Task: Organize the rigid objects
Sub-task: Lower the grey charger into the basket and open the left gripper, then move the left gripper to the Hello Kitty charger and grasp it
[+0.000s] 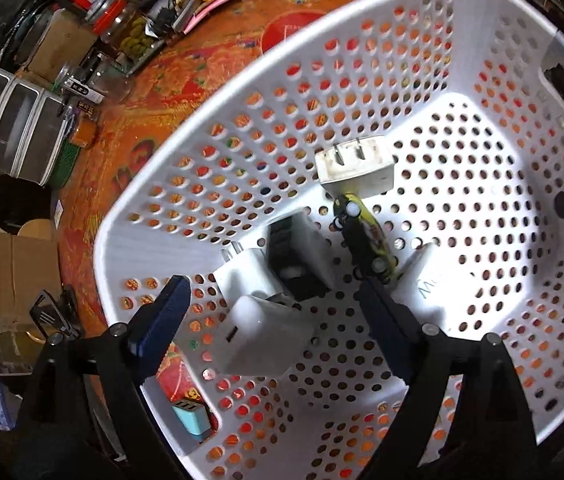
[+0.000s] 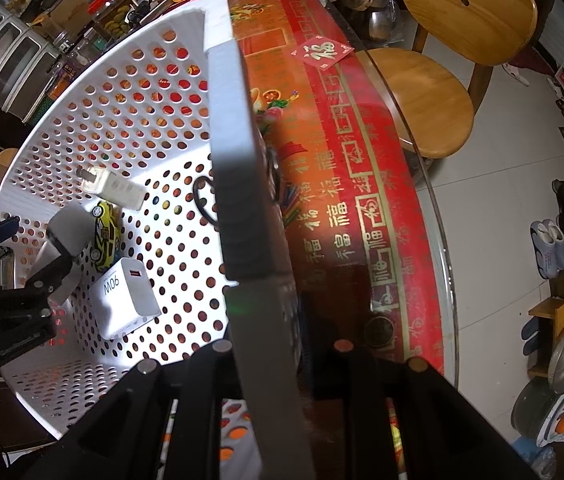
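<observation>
Your left gripper hangs inside the white basket with its jaws spread wide. The blue fingertips stand well apart and close on nothing. A white rounded charger lies between them, just beside the left tip; contact cannot be confirmed.

Your right gripper straddles the basket's near wall, with the rim running up between its black linkage arms. The fingertips themselves are hidden behind that wall, so you cannot tell how far the jaws stand apart or whether they clamp it.

The basket is rigid white plastic, with round holes across its floor and walls and a smooth rolled rim. On its floor:
- a square white charger marked 90W, smooth and glossy, near the right-hand wall;
- a yellow toy car with black wheels, lying between that charger and the far wall;
- a flat-pinned white plug, tilted, just beyond the car;
- a white adapter with a black face, blurred, beside the rounded charger.

A pale blue multi-port charger lies outside the basket, showing through its handle opening. The basket rests on a red and orange patterned tablecloth under glass. A wooden chair stands beyond the table edge.
</observation>
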Demonstrator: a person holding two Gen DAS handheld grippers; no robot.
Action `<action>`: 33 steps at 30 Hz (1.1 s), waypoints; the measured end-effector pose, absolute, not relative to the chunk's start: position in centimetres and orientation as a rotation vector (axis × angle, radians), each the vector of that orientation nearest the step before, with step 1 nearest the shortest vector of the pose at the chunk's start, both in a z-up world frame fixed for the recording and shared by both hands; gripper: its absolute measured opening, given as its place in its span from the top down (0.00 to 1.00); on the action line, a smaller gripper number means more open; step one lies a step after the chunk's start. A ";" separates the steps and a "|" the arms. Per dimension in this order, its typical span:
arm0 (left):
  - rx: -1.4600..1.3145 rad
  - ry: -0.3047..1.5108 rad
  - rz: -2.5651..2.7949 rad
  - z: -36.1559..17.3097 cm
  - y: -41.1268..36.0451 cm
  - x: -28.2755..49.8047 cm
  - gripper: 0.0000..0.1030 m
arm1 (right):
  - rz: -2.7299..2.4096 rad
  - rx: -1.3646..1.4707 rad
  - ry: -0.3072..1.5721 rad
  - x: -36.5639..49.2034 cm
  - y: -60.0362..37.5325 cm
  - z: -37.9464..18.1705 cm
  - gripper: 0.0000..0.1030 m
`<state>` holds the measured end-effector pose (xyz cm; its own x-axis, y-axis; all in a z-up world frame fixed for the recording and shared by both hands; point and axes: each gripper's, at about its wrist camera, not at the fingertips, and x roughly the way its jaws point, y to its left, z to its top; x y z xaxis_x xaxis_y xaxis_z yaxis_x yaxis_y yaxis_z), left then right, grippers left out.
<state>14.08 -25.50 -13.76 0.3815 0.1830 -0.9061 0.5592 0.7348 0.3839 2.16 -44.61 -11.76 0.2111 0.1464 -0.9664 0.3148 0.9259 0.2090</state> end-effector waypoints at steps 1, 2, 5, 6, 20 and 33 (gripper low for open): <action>0.735 1.164 -0.276 -12.9 -25.3 13.8 0.17 | -0.122 0.402 1.365 2.2 -44.6 -11.8 0.84; 0.715 1.148 -0.279 -11.9 -24.8 13.6 0.16 | -0.122 0.402 1.366 2.2 -44.6 -11.8 0.84; 0.658 1.123 -0.275 -9.2 -22.9 12.9 0.11 | -0.120 0.398 1.370 2.2 -44.5 -11.8 0.84; 0.637 1.110 -0.264 -8.1 -21.8 12.6 0.11 | -0.120 0.397 1.370 2.2 -44.5 -11.8 0.84; 0.297 1.204 0.038 -4.9 0.0 13.3 0.03 | -0.120 0.384 1.370 2.2 -44.2 -11.7 0.84; -0.062 1.459 0.136 -17.1 9.0 14.3 0.39 | -0.121 0.374 1.374 2.3 -43.8 -11.7 0.84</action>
